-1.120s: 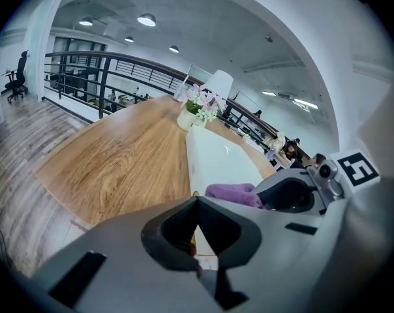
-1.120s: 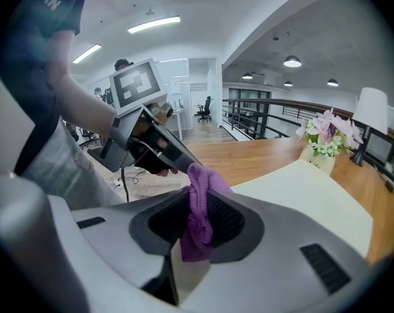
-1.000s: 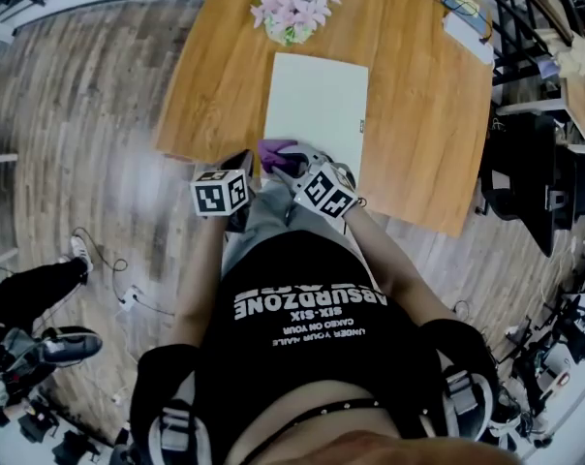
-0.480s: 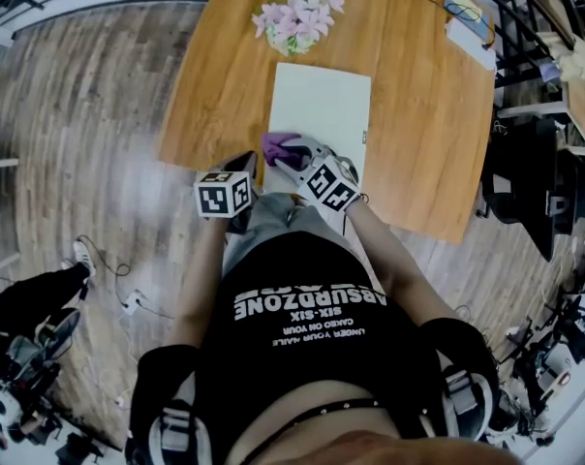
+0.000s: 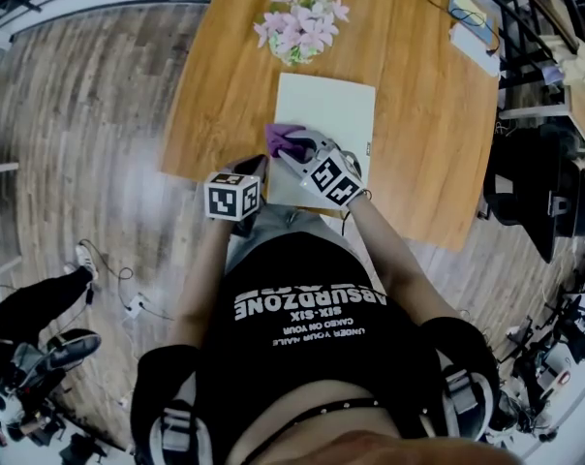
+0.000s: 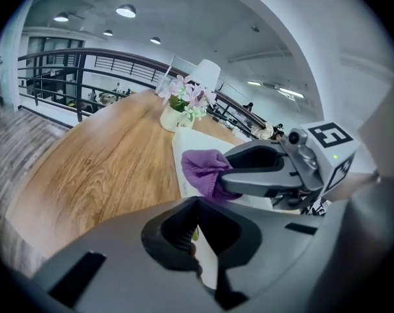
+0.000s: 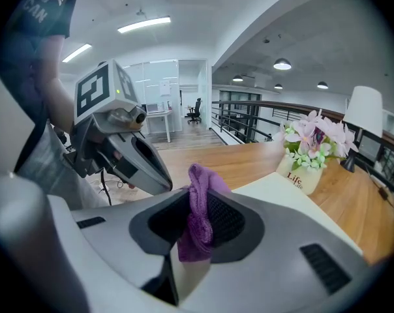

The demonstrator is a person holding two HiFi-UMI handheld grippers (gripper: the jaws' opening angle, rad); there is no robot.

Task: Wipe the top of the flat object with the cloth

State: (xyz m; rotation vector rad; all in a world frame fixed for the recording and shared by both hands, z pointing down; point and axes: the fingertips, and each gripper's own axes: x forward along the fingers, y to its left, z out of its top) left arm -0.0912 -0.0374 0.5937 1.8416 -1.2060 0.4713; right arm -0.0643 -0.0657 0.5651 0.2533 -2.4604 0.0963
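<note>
- Your right gripper [image 5: 297,151] is clamped on the bunched purple cloth [image 5: 281,139].
- Your left gripper [image 6: 197,207] has its jaws drawn together. I can't tell if they nip anything.
- The cloth sits on the near-left part of the white flat rectangular panel [image 5: 331,109], which lies by the near edge of the wooden table [image 5: 225,76].
- The cloth looks soft and light, so keep the fold pinched deep.
- The panel looks thin, light and likely to slide, so steady its near-left corner.
- The pot of pink flowers [image 5: 300,27] just past the panel's far end looks tippy.

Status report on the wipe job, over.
Right claw shut on purple cloth, over the flat white panel left edge. Left claw at panel's near corner, grip unclear. Pink flowers in pot beyond panel, not in the way.
</note>
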